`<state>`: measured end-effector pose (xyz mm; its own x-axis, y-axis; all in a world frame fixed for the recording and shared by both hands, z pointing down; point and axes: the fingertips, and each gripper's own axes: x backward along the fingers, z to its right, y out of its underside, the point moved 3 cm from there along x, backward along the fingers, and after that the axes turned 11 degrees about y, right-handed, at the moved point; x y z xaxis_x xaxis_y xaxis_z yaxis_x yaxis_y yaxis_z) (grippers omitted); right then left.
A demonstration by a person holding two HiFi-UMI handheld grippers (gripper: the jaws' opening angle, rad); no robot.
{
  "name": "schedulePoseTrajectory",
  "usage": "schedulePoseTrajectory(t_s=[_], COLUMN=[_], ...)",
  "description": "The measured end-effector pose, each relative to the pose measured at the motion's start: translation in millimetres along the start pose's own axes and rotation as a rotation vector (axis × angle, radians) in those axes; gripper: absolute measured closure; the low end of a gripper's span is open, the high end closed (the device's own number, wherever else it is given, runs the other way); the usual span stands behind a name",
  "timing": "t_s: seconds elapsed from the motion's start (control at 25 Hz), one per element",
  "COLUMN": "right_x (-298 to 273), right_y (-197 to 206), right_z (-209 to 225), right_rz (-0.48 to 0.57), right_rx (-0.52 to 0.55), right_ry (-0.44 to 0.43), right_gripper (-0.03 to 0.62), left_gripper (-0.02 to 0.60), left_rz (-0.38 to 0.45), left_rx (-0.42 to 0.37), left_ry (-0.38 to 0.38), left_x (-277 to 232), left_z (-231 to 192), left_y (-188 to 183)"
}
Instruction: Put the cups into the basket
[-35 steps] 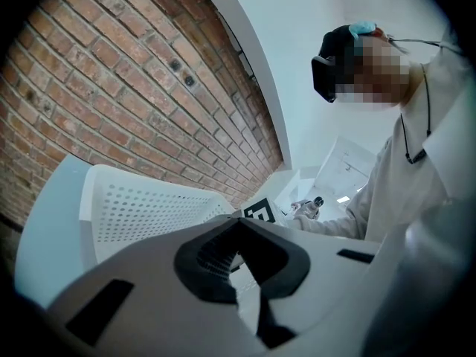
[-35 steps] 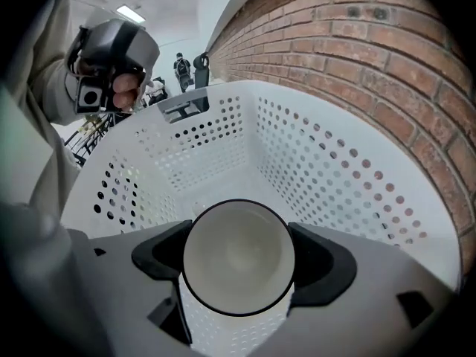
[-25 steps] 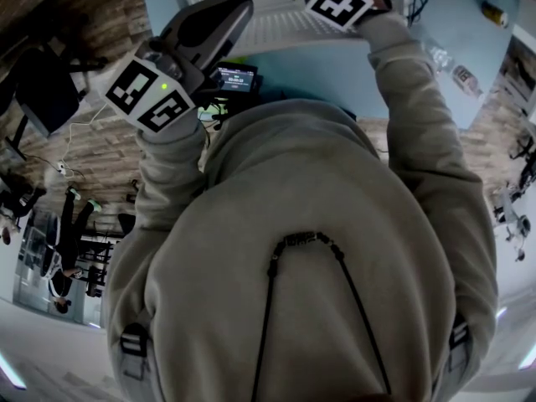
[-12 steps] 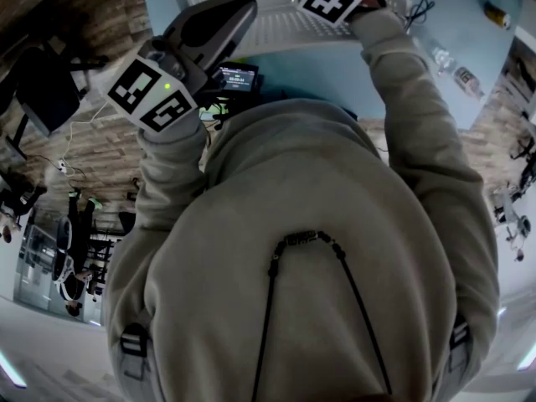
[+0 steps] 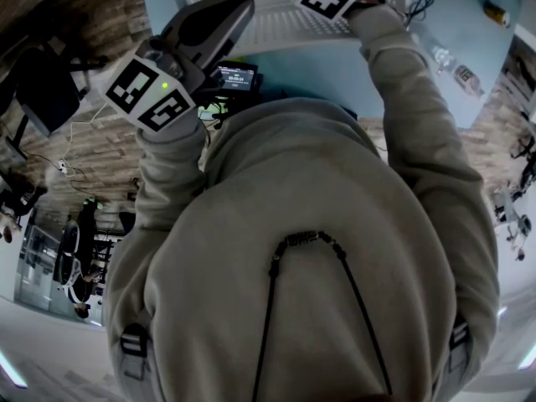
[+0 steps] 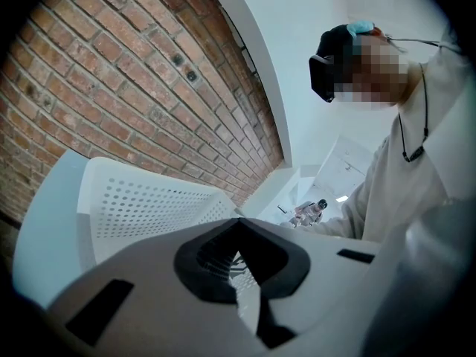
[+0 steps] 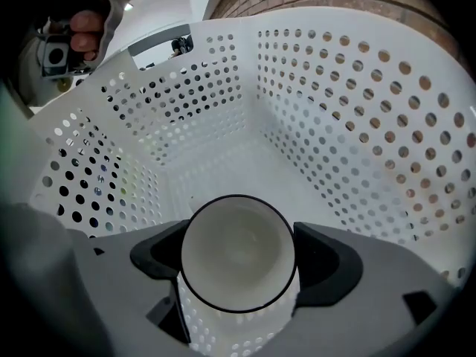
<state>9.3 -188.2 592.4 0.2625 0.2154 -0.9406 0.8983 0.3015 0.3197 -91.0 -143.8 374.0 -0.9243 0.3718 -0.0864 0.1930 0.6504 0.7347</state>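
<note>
Seemingly at the placing step, with the right hand-held gripper [image 7: 239, 256] clamped on a white cup [image 7: 236, 245] inside the basket [image 7: 338, 110] and the left hand-held gripper [image 6: 239, 259] closed empty outside the basket; next, setting the cup down and parting the jaws.

From the head we look steeply down over a grey hooded sweatshirt [image 5: 318, 249], the white perforated plastic basket [image 5: 276, 23] at 12 o'clock. Our left gripper view tilts up at a red brick wall [image 6: 111, 73], basket at 9 o'clock. Our right gripper view peers close into it past a white round cup [image 7: 238, 255].
</note>
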Motion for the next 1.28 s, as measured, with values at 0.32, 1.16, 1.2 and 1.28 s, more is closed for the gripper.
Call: schedulePoseTrajectory(t_s=[0.32, 1.16, 1.2, 1.28], right_x=[4, 82, 87, 99], right_y=[1, -22, -23, -26], right_z=[3, 36, 38, 40], right_rz=[0.009, 0.151, 0.168, 0.199], right_rx=[0.001, -0.087, -0.104, -0.136], right_ry=[0.002, 0.177, 0.192, 0.219], right_gripper=[0.178, 0.181, 0.181, 0.183], left_gripper=[0.584, 0.584, 0.584, 0.584], left_rz=[0.000, 0.021, 0.021, 0.022], left_rx=[-0.001, -0.076, -0.080, -0.090], left_ry=[-0.011, 0.018, 0.022, 0.028], left_x=[3, 4, 4, 6], left_z=[-3, 32, 35, 42], left_y=[-2, -14, -14, -15])
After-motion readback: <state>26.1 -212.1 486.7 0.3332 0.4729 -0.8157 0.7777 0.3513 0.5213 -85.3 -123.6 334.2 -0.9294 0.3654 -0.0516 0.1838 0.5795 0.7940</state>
